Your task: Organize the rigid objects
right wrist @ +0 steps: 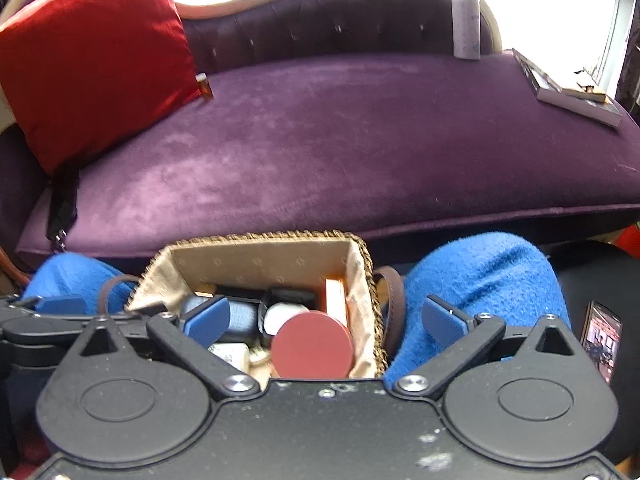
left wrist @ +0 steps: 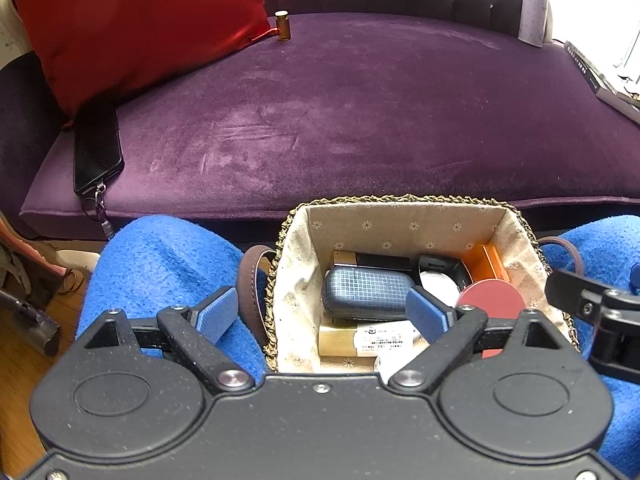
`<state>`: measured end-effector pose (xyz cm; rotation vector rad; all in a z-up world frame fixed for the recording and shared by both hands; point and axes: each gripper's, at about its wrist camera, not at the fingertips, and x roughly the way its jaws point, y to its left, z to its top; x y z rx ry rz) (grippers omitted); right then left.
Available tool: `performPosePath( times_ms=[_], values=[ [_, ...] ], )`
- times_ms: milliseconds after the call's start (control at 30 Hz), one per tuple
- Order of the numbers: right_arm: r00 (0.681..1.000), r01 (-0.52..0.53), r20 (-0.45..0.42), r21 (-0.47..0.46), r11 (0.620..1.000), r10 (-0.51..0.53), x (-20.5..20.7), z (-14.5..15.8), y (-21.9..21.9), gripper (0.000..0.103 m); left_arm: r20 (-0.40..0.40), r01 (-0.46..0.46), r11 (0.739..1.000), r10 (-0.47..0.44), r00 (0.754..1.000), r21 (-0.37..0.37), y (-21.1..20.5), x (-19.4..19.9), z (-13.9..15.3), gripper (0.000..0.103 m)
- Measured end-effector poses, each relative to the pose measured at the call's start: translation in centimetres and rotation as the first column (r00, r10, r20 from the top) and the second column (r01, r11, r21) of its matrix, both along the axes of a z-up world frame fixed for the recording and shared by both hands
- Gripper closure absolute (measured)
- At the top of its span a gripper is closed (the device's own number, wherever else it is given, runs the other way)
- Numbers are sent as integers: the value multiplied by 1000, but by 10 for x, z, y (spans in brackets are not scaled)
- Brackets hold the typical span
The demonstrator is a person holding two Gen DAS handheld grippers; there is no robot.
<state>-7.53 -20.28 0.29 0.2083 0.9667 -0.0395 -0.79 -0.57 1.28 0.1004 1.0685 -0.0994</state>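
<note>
A woven, cloth-lined basket point(left wrist: 400, 222) point(right wrist: 260, 256) rests between a person's blue-clad knees. It holds a checked blue case point(left wrist: 366, 290), a round red tin point(left wrist: 492, 302) point(right wrist: 312, 344), an orange box point(left wrist: 486, 262), a white round thing point(left wrist: 440, 284) and labelled boxes point(left wrist: 368, 340). My left gripper point(left wrist: 322, 314) stands open over the basket's left rim, nothing between its blue pads. My right gripper point(right wrist: 326, 320) is open wide above the basket, the red tin lying loose below its gap. On the purple sofa seat a small amber bottle point(left wrist: 282, 26) point(right wrist: 205, 86) stands upright.
A red cushion point(left wrist: 132, 24) point(right wrist: 92, 56) leans at the sofa's left, a black phone point(left wrist: 97, 152) below it. A lilac bottle point(left wrist: 534, 10) point(right wrist: 466, 20) and books point(left wrist: 604, 80) point(right wrist: 572, 92) sit at the right end. Another phone point(right wrist: 602, 340) lies right of the knee.
</note>
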Motion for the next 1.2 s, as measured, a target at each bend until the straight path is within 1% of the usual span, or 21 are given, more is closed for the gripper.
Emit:
performPosePath(
  times_ms=[67, 167, 267, 433, 533, 700, 1000, 1200],
  values=[
    [1000, 3, -4, 4, 1000, -3, 0, -1, -1, 0, 1, -1, 1000, 1, 1000, 0, 0, 0, 0, 12],
    [1000, 1, 7, 16, 1000, -1, -2, 1, -4, 0, 1, -1, 1000, 1, 1000, -2, 1, -1, 1, 11],
    [1000, -6, -10, 21, 1000, 6, -1, -1, -4, 0, -7, 2, 1000, -2, 1000, -1, 1, -1, 1, 8],
    [1000, 1, -29, 10, 1000, -1, -1, -3, 0, 0, -15, 0, 1000, 0, 1000, 14, -1, -3, 2, 8],
    [1000, 16, -12, -3, 1000, -16, -8, -3, 1, 0, -15, 3, 1000, -3, 1000, 23, -2, -4, 2, 8],
    [999, 33, -24, 9, 999, -33, -6, -4, -3, 0, -18, 2, 1000, -2, 1000, 26, -2, -4, 1, 8],
    [999, 26, -38, 2, 1000, -26, -4, -6, -1, 0, -23, -4, 1000, 4, 1000, 20, -1, -3, 1, 8],
    [999, 22, -43, -4, 1000, -22, -3, -6, -1, 0, -26, 0, 1000, 1, 1000, 29, -1, -3, 0, 8]
  ],
)
